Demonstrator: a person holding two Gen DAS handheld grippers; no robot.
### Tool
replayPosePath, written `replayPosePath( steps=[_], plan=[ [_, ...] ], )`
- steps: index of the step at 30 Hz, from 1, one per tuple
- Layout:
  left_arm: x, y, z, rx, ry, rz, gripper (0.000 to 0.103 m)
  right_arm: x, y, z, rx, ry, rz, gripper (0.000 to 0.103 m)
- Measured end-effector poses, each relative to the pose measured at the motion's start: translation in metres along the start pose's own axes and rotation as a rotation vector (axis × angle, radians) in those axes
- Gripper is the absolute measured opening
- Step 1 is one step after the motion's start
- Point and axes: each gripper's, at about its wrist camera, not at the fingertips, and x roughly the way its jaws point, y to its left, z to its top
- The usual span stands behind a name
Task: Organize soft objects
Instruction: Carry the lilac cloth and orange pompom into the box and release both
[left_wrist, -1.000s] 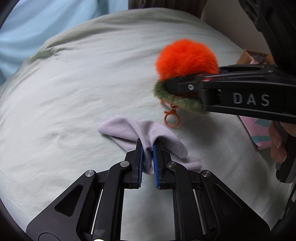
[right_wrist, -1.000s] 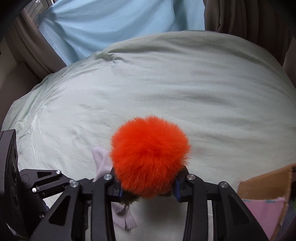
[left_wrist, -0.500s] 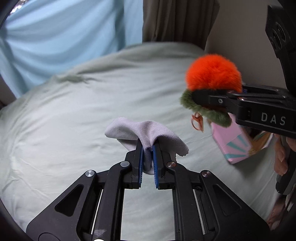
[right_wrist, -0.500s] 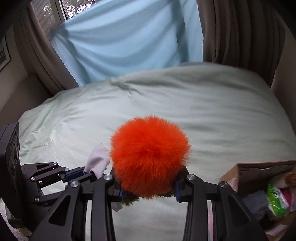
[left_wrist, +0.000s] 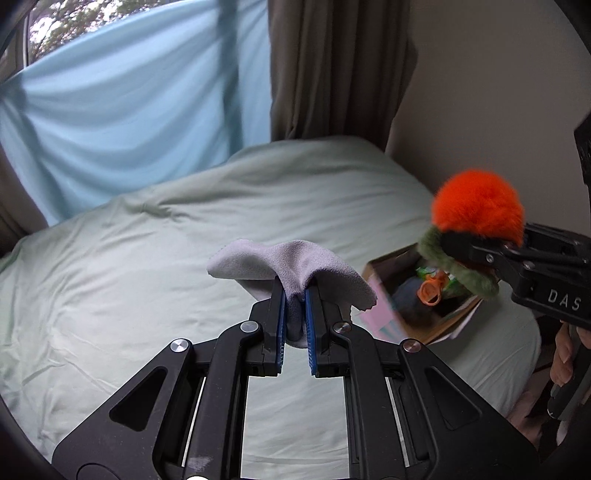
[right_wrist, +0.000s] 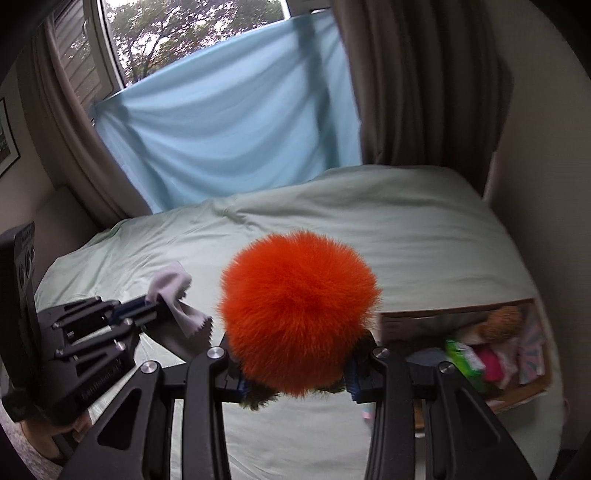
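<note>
The box (right_wrist: 461, 321) stood on the bed (left_wrist: 129, 288), near its right edge, open at the top and already holding several soft things. I take it as the landmark.

The left tongs (left_wrist: 294, 295) were closed on a lilac cloth (left_wrist: 295, 258), which was lifted off the bed, to the left of the box. The pinch was at the middle of the cloth, so both ends fell over the fingers like two wings. The cloth looked thin, light and very limp. I think a hold at the middle fold was good, because an edge hold could let it slip out.

The right tongs (right_wrist: 295, 380) were closed on a pompom (right_wrist: 299, 314), orange with a green fur collar below. In the left view it hung just above the box, with its orange clasp (left_wrist: 430, 291) dangling over the opening. The pompom seemed very light and springy. The fur compresses easily, so the safest hold is probably low, at the denser collar, where the tongs were gripping it.
</note>
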Motion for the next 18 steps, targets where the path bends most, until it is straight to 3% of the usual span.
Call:
replayPosePath(
  steps=[8, 18],
  plan=[
    [0.005, -0.086, 0.024, -0.029, -0.009, -0.015, 0.008, -0.045, -0.086, -0.009, 0.028, -0.001, -0.05, 0.035],
    [0.075, -0.184, 0.029, -0.104, 0.084, -0.033, 0.008, -0.04, -0.198, -0.021, -0.007, 0.082, -0.075, 0.035]
  ],
)
